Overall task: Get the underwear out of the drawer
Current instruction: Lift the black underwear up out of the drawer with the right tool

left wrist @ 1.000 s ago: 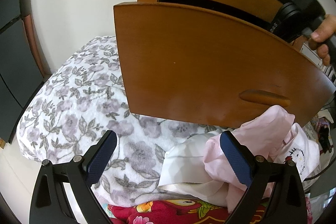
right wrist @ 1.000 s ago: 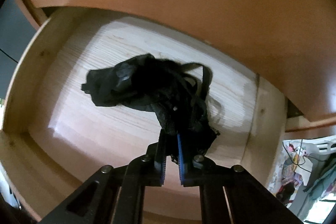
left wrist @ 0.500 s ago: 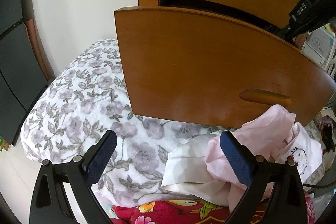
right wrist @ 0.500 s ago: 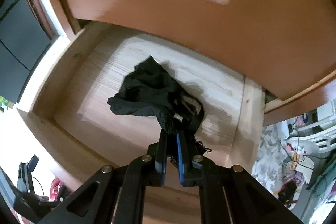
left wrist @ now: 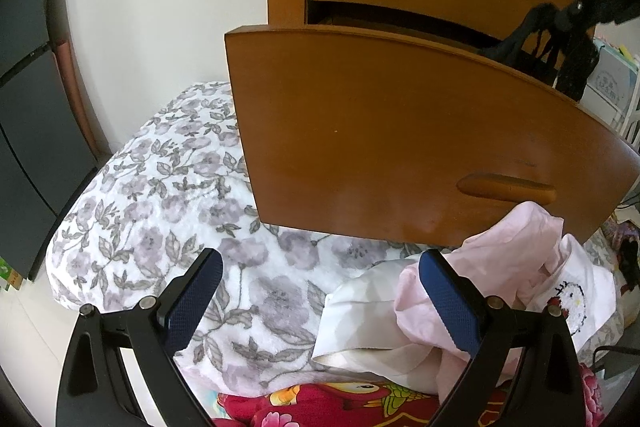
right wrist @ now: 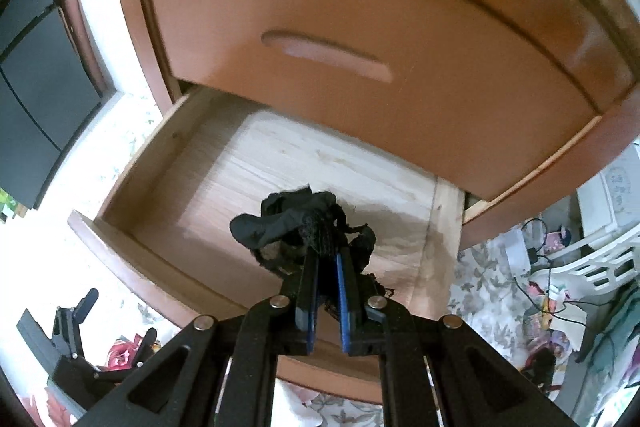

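Between the blue pads of the right gripper (right wrist: 327,259): black underwear (right wrist: 296,227), one bunched item, pinched at the fingertips with the jaws nearly together. Loose folds and thin straps hang around and just beyond the tips. The bundle is clear of the drawer floor and casts a shadow on it.

Below and beyond the right gripper: open drawer (right wrist: 168,147), pale wood inside, floor bare where visible. Its curved brown front lies nearest the gripper; a second, shut drawer front (right wrist: 360,39) with a recessed handle stands above it in the same brown cabinet.

Far to the upper right of the left gripper (left wrist: 320,291), in the left wrist view: the same underwear (left wrist: 576,63), dangling above the top edge of the pulled-out drawer front (left wrist: 400,135).

Left gripper: jaws standing wide apart, nothing between the pads. It also shows in the right wrist view, low to the left of the right gripper.

Directly beneath and ahead of the left gripper: floral blanket (left wrist: 160,195), white with grey-purple flowers.

By its right finger: pink garment (left wrist: 512,255) with a cartoon print, lying on a white cloth (left wrist: 360,319).

Under the gripper's base: red patterned fabric (left wrist: 320,407).
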`<state>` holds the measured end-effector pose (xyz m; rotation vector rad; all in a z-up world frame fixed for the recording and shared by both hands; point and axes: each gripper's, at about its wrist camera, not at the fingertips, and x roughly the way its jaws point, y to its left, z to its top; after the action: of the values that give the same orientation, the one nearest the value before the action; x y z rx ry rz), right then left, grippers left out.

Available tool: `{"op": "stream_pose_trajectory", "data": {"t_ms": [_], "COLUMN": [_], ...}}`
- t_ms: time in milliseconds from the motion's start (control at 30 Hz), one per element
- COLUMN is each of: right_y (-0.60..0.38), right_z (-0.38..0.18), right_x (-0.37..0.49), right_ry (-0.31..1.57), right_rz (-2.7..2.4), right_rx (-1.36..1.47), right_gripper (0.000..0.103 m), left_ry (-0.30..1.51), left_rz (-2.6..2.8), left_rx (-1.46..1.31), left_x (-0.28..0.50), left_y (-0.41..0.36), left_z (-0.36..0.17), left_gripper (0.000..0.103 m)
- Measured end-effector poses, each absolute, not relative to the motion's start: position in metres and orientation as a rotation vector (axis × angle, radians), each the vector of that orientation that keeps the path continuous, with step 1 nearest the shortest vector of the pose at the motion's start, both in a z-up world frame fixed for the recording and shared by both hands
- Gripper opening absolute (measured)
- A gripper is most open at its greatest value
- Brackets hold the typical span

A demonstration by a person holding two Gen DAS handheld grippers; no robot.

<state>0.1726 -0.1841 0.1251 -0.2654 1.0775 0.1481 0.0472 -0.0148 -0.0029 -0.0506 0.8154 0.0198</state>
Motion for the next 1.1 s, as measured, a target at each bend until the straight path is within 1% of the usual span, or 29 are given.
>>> {"op": "stream_pose_trajectory", "data": {"t_ms": [500, 833, 1100], "right_y": [-0.200, -0.210, -0.205], "right_z": [0.190, 0.253, 0.269], "right_x": [0.134, 0.086, 0.053], "right_ry": [0.949, 0.812, 0.787], "right_rz": [0.120, 0.127, 0.139], "right_rx": [-0.227, -0.201, -0.219], "right_gripper": [0.009, 0.009, 0.009], "left_ry": [0.748, 0.676, 0.616], "left_rz": [0.046, 0.035, 0.015], "left_rx": [0.019, 0.058, 0.086], "left_x": [0.038, 0.028, 0.017], "left_y": [-0.025, -0.032, -0.038], "left_z": [0.006, 0.015, 0.022], "left_gripper": [0.099, 0.099, 0.099]}}
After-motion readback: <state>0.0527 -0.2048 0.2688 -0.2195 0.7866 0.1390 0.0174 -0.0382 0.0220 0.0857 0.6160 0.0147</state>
